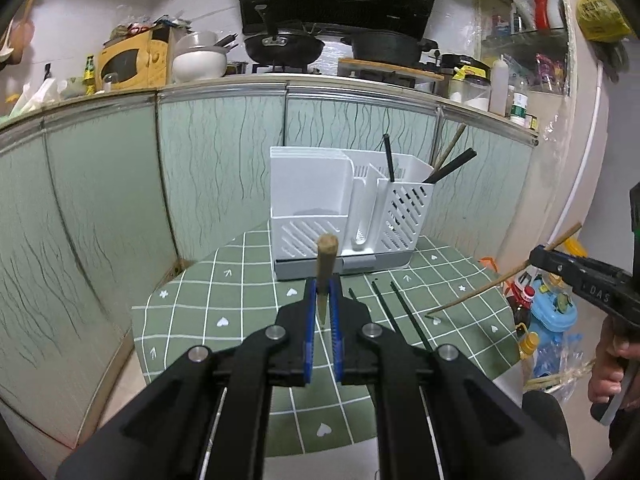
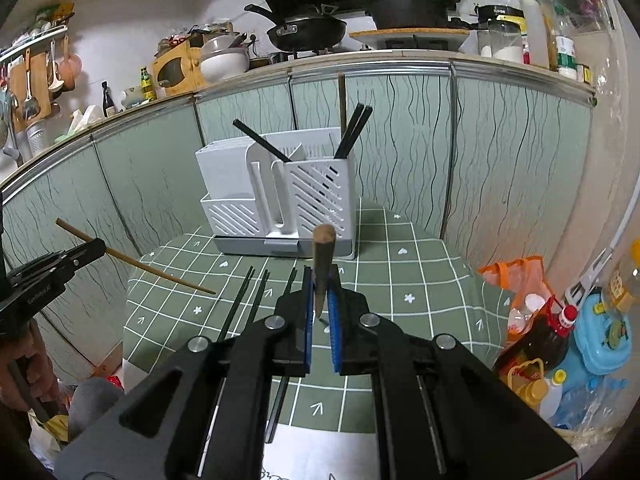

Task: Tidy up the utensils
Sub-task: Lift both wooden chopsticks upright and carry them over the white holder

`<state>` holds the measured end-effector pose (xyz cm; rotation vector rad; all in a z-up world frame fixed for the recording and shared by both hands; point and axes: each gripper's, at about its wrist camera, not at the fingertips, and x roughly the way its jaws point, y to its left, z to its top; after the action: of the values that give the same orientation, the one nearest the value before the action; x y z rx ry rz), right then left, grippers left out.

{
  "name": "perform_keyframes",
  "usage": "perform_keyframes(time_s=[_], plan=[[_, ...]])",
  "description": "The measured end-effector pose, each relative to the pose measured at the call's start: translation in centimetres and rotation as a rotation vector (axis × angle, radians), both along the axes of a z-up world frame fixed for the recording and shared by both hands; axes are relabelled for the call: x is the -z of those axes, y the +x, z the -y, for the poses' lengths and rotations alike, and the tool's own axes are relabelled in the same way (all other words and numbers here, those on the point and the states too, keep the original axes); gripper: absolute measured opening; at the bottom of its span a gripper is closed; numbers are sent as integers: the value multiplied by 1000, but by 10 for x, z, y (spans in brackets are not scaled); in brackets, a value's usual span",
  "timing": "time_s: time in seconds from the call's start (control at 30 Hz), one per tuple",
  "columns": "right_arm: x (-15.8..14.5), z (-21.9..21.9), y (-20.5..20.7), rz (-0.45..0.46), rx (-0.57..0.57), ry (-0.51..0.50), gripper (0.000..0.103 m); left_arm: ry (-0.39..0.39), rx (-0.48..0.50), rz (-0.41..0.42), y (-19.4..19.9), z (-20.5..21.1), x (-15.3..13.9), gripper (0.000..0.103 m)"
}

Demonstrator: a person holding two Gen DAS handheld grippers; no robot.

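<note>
Two wooden chopsticks are held at this moment, one in each gripper. The left gripper [image 1: 325, 300] is closed on a wooden chopstick [image 1: 325, 276], which stands between the blue pads [image 1: 308, 320] in front of the white utensil holder [image 1: 344, 208]. The right gripper [image 2: 321, 304] is closed in the same way on the second wooden chopstick [image 2: 320, 264]. Each chopstick is pinched near its middle, and in the other camera's view it is seen slanting, thick end up, thin tip low over the cloth. It is judged that this grip is chosen so that the sticks can be carried free of the table and lowered into a compartment. The holder is placed at the far side of the green checked tablecloth [image 1: 224, 300], with its back toward the cabinet doors, so its open top can be reached from the front. In the holder's right slotted compartment three black chopsticks [image 2: 352, 132] are counted: two leaning together at the right and one leaning to the left. One wooden stick seems also to stand behind them, but it cannot be told surely. On the cloth in front of the holder, three loose black chopsticks [image 2: 244, 300] are counted, still to be collected. The holder's left compartments appear empty. The task is therefore judged to be partly done.
</note>
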<state>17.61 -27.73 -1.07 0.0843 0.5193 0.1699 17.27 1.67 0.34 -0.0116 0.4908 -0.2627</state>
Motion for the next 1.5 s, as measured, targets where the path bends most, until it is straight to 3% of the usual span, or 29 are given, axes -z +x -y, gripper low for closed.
perform_keyframes(time_s=[0.4,0.67,1.17,1.5], plan=[[-32,6,14,-11,-33,-34,6,-34,91,-35,26,7,-23,8],[-54,16,19,-8,-48,-24,6,-1,113,-13,32,17,-47,8],[-106,27,32,-4,-117,6,6,-34,271,-31,59,31,-93,8],[-154,31,52,19,-131,-11,6,-14,280,-1,78,46,-132,8]])
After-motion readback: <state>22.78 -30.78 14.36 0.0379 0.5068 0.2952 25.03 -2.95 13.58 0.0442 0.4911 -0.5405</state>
